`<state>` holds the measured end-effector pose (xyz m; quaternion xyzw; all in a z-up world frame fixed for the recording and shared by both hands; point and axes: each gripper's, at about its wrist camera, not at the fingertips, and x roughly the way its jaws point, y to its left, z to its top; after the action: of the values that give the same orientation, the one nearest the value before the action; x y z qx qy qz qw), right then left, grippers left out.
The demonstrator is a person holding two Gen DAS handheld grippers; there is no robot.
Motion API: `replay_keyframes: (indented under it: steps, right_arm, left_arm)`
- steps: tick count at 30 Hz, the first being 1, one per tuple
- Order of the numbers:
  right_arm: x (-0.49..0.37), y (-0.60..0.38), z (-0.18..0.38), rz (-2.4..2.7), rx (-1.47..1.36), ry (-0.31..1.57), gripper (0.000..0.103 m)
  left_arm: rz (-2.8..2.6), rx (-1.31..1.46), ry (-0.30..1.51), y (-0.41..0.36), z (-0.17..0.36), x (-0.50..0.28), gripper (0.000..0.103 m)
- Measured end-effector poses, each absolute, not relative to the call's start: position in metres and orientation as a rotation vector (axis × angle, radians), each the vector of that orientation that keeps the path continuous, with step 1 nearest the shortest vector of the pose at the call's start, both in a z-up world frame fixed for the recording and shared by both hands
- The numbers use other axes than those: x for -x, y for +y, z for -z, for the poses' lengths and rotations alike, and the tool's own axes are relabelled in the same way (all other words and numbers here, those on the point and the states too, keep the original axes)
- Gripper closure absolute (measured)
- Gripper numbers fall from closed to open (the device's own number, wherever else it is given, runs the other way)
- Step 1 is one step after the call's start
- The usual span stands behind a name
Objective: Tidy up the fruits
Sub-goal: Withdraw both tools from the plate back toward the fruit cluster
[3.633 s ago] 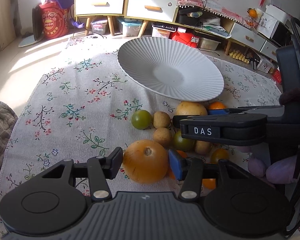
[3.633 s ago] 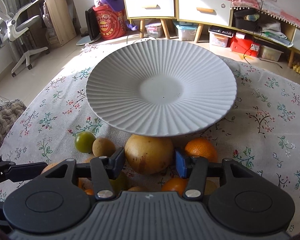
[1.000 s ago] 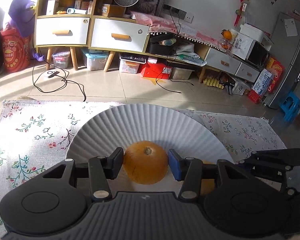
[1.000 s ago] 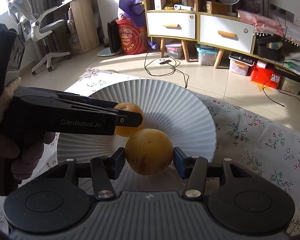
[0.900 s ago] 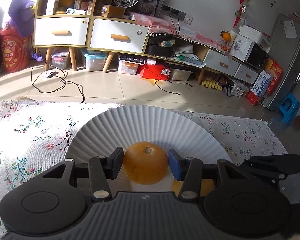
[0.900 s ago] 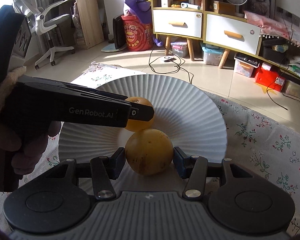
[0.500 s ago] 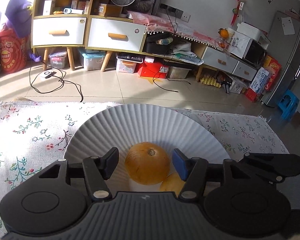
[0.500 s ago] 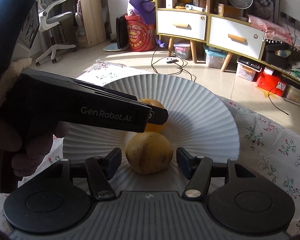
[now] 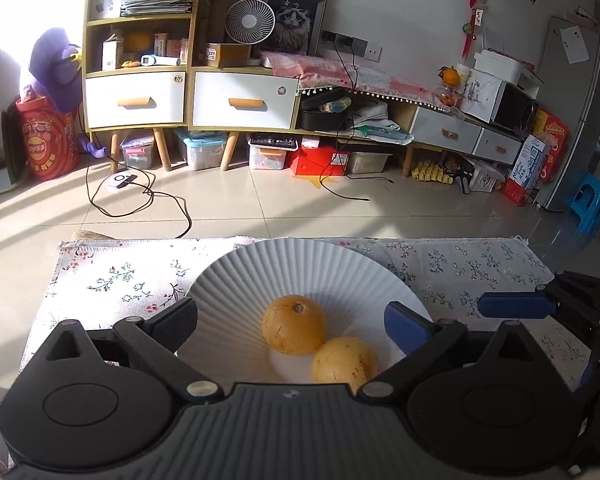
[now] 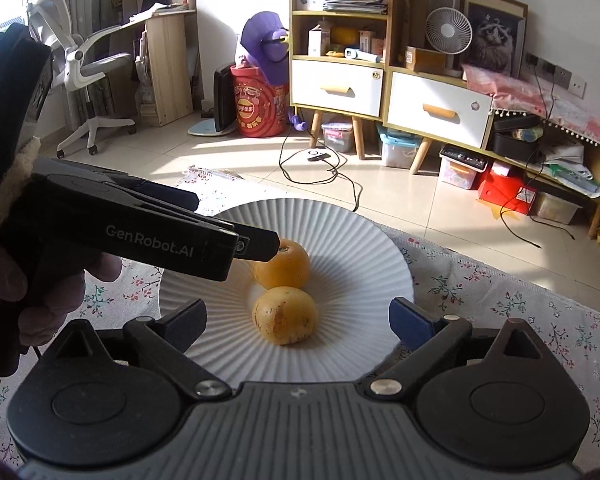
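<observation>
A white ribbed plate [image 9: 300, 264] [image 10: 340, 220] sits on the floral cloth. On it lie an orange round fruit [image 9: 294, 324] [image 10: 284, 266] and a yellow speckled fruit [image 9: 344, 364] [image 10: 285, 316], touching each other. My left gripper [image 9: 292, 318] hovers over the plate with its jaws opening wide; the orange fruit lies between them, clear of both pads. My right gripper [image 10: 298, 316] is likewise opening, with the yellow fruit between its jaws and untouched. The left gripper's fingers [image 10: 256, 244] reach in from the left, above the orange fruit. The right gripper's blue pad [image 9: 516, 306] shows at the right.
The floral tablecloth [image 9: 120, 280] ends at the table's far edge just behind the plate. A person's hand [image 10: 52, 296] holds the left gripper. Beyond lie a tiled floor with cables [image 9: 140, 200], drawer cabinets [image 9: 240, 100] and an office chair [image 10: 84, 68].
Both grippers went from shut on their fruits to wide open and lifted back a little. The orange and yellow fruits now rest on the plate.
</observation>
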<state>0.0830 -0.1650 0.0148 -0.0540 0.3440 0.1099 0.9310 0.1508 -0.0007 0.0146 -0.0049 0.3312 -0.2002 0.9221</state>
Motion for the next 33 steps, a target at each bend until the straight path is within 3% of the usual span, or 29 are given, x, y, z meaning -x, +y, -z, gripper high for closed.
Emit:
replay_keyframes:
  steps: [12, 22, 33]
  right_arm:
    - [-0.052, -0.178, -0.025, -0.128, -0.053, 0.687, 0.000]
    - [-0.025, -0.189, -0.011, -0.127, -0.130, 0.720, 0.000]
    - [-0.005, -0.179, 0.002, -0.209, -0.050, 0.728, 0.000]
  left_arm:
    - [0.372, -0.047, 0.732, 0.024, -0.026, -0.099, 0.011]
    - [0.285, -0.059, 0.766, 0.043, -0.002, -0.064, 0.011]
    - [0.316, -0.137, 0.752, 0.037, 0.006, -0.041, 0.011]
